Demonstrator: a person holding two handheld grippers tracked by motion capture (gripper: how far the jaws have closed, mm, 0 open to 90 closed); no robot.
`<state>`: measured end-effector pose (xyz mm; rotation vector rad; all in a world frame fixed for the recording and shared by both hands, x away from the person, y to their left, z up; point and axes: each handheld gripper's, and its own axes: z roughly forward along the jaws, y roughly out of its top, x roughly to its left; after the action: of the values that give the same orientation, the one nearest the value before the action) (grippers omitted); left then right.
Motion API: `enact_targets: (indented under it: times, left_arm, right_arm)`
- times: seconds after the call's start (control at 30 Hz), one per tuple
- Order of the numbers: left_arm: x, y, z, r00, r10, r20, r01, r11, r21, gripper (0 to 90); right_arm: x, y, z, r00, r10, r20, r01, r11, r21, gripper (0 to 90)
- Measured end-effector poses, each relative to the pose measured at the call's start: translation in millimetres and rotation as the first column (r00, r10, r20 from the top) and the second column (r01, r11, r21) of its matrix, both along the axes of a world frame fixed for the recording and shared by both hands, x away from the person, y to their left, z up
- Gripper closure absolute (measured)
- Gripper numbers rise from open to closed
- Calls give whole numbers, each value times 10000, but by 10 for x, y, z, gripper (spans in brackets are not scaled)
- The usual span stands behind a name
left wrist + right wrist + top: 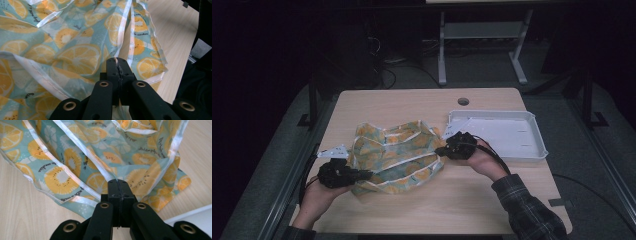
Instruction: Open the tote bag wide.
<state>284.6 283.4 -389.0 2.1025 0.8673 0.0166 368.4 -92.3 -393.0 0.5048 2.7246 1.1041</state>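
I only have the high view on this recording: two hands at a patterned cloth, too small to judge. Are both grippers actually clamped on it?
Observer: Yes. The left gripper has its jaws shut on a white trim strip of the cloth.
Operator: And the right?
Observer: The right gripper is shut too, pinching the cloth where a white-edged fold runs into its jaws.
Operator: What is the print?
Observer: Orange and kiwi slices on pale teal, with small lines of dark writing.
Operator: Is the tray involved?
Observer: No. The white tray sits beside the right gripper, apart from the cloth.
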Motion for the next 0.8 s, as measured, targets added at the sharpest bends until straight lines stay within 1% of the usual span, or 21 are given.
enact_targets:
  times: [0.03, 0.07, 0.1, 0.13, 0.17, 0.2, 0.23, 0.27, 0.3, 0.33, 0.37, 0.5, 0.53, 0.57, 0.6, 0.63, 0.67, 0.7, 0.73, 0.77, 0.8]
  left_arm:
    - [-6, -4, -4, 10000, -13, 15, 13, 10000, -21, 892]
    - [-18, -6, -7, 10000, -35, -7, 35, 10000, -1, 892]
    - [-25, -6, -11, 10000, -61, 9, 61, 10000, 12, 892]
    - [-34, -7, -15, 10000, -72, -15, 72, 10000, 23, 893]
    - [-44, -9, -20, 9999, -95, -49, 96, 9999, 36, 892]
    - [-53, -10, -23, 9999, -120, -45, 120, 9999, 79, 892]
    - [-63, -12, -25, 9998, -166, -82, 167, 9998, 115, 892]
    - [-78, -18, -28, 9998, -148, -97, 149, 9998, 118, 892]
    - [-86, -23, -30, 9998, -170, -69, 170, 9998, 101, 892]
    - [-102, -25, -27, 9997, -253, -73, 254, 9996, 149, 892]
    - [-115, -28, -27, 9996, -268, -72, 269, 9995, 144, 892]
    - [-178, -46, -36, 9992, -380, -157, 382, 9992, 116, 892]
    - [-193, -49, -41, 9989, -443, -160, 445, 9989, 142, 892]
    - [-212, -56, -44, 9987, -465, -189, 467, 9988, 122, 892]
    - [-222, -61, -42, 9987, -484, -170, 486, 9987, 129, 892]
    - [-235, -68, -40, 9986, -497, -158, 499, 9987, 122, 892]
    - [-257, -78, -28, 9982, -590, -127, 592, 9981, 152, 892]
    - [-272, -86, -24, 9979, -642, -97, 644, 9978, 161, 892]
    - [-288, -97, -25, 9980, -613, -126, 614, 9981, 98, 892]
    - [-299, -101, -26, 9975, -697, -131, 698, 9975, 133, 891]
    - [-311, -108, -31, 9972, -732, -170, 735, 9972, 139, 891]
  right_arm:
    - [-14, -5, -2, 10000, -10, -75, 10, 10000, 74, 894]
    - [-10, -17, -8, 9999, 141, 58, -141, 9999, 5, 894]
    - [-40, -17, -4, 9999, 11, -149, -10, 10000, 55, 894]
    - [-47, -23, -12, 9999, 106, -62, -106, 9999, 58, 894]
    - [-70, -22, -12, 9998, 77, -202, -75, 9999, 73, 894]
    - [-76, -27, -19, 9998, 192, -92, -191, 9998, 5, 894]
    - [-102, -22, -21, 9997, 127, -231, -126, 9999, 9, 894]
    - [-100, -29, -31, 9995, 327, -54, -327, 9994, -86, 894]
    - [-125, -25, -30, 9995, 273, -155, -274, 9996, -79, 894]
    - [-135, -26, -32, 9995, 305, -109, -306, 9995, -112, 894]
    - [-163, -19, -28, 9994, 241, -239, -244, 9996, -116, 894]
    - [-213, -36, -27, 9988, 475, -104, -477, 9987, -194, 894]
    - [-231, -36, -24, 9989, 432, -191, -435, 9989, -173, 894]
    - [-234, -48, -35, 9982, 601, -61, -603, 9979, -217, 894]
    - [-263, -50, -34, 9985, 526, -167, -530, 9983, -235, 894]
    - [-265, -55, -38, 9979, 640, -67, -642, 9976, -248, 894]
    - [-290, -55, -31, 9983, 539, -211, -545, 9982, -259, 894]
    - [-302, -67, -32, 9977, 678, -49, -679, 9973, -267, 894]
    - [-328, -72, -25, 9979, 623, -167, -627, 9977, -243, 894]
    - [-328, -82, -28, 9972, 743, -20, -743, 9969, -250, 894]
    - [-359, -89, -18, 9979, 622, -192, -627, 9977, -243, 894]
